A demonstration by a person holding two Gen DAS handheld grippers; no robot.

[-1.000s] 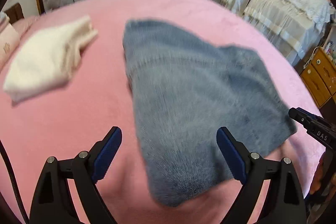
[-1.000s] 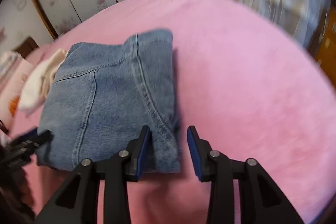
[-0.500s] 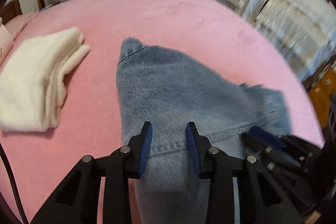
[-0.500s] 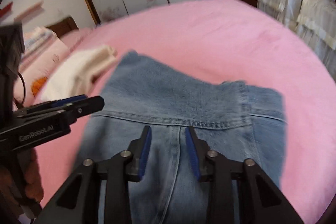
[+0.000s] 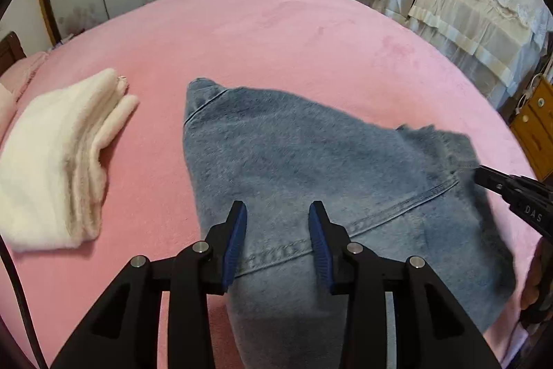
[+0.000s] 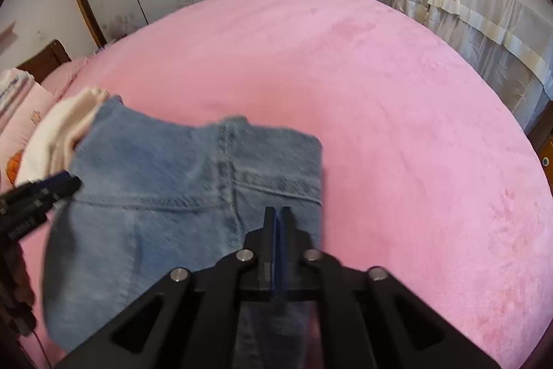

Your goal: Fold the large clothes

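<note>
A wide pink plush bed (image 5: pixel 276 33) carries the folded blue denim jeans (image 5: pixel 311 168) near its front edge. A folded cream fleece garment (image 5: pixel 58 168) lies beside them. The left gripper (image 5: pixel 278 230) straddles the denim, jaws opening. The right gripper (image 6: pixel 277 223) has its jaws clenched together over the jeans.

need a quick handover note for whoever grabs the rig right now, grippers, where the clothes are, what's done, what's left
Left gripper: jaws part open and opening, jeans bunched between the pads, over the seam; a firm grip is not clear.
Right gripper: shut, fingers together over the jeans' near right part; whether cloth is pinched is not clear.
Jeans lie part folded and rumpled on the pink bed cover.
Done: white garment already folded, lying to the left of the jeans.
Left: finish folding the jeans and flatten them.
</note>
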